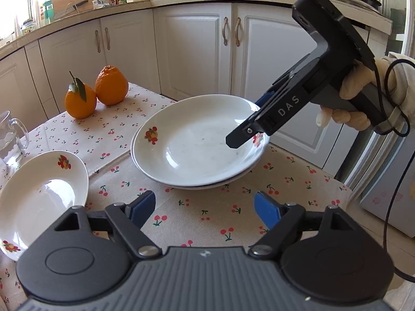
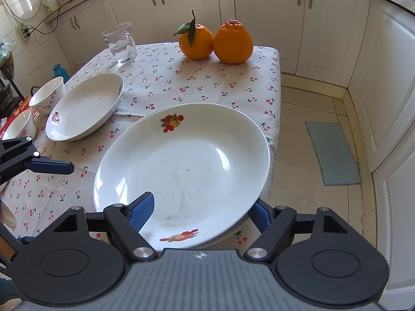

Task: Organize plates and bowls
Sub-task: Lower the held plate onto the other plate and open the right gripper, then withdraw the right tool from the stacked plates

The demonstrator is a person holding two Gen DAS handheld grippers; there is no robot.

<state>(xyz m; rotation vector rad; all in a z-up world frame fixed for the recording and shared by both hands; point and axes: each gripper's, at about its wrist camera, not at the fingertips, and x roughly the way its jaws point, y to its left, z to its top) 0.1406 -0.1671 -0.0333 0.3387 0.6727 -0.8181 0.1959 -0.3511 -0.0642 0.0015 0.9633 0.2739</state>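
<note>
A: How do the jaws stand?

B: The left gripper (image 1: 205,208) has wide jaws with nothing between them, above the cloth. The right gripper (image 2: 201,211) has its jaws on both sides of the top plate's (image 2: 186,165) rim; if they press, I cannot tell.

A: Where are the plates?

B: Two stacked near the surface (image 2: 202,83) edge; another plate (image 2: 85,106) left, two small bowls (image 2: 48,94) beyond.

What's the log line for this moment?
left gripper open, empty | right gripper open, straddling top plate rim | third plate unstacked
</note>
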